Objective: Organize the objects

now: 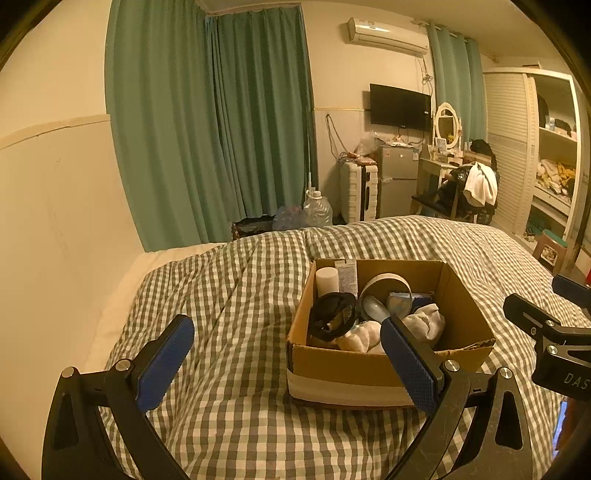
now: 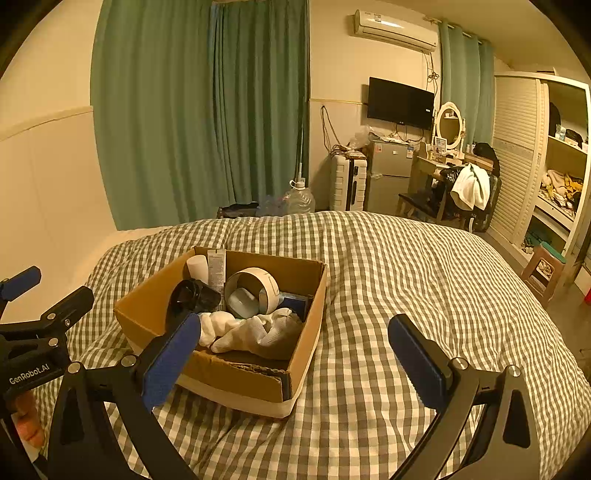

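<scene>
Hovering with both tools spread wide and empty, left tool (image 1: 286, 363) and right tool (image 2: 293, 360); box (image 2: 236, 384) on the bed just ahead. I'd reach in slowly for the white sock (image 2: 258, 332).

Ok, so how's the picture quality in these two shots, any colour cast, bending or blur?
Left wrist view: warm yellow cast, fisheye bends the wall trim and curtains, dark corners, cardboard box sharp. Right wrist view: same amber tint, bed cover bulges like a dome, air conditioner shows mild glare, no motion blur.
</scene>
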Motion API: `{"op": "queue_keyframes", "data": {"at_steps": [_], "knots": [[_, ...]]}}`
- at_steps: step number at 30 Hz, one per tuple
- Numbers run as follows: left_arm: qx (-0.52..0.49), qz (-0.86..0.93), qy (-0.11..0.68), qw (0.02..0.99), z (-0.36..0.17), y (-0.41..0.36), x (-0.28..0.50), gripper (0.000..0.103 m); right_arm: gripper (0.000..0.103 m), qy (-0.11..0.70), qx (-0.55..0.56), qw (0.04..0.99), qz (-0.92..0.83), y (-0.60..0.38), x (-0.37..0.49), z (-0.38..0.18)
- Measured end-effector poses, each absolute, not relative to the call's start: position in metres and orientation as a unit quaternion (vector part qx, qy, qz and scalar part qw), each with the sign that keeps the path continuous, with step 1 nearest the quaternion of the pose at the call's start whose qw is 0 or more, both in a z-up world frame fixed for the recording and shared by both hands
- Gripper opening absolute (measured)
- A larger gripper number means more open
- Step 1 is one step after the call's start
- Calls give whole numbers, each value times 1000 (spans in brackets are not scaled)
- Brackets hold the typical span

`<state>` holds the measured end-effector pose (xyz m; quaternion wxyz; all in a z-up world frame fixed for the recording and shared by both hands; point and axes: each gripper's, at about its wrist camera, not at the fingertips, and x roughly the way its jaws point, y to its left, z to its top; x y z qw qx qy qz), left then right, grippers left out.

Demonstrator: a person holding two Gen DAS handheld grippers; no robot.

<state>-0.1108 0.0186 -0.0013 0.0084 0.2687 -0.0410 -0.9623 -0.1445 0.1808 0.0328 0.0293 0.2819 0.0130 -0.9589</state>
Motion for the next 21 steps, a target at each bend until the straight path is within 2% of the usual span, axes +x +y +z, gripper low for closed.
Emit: {"op": "queue_keyframes", "data": {"at_steps": [21], "knots": [[251,-967,-44,1,3,22,-104,103,102,16,287,32,-957,179,-143,28]]}}
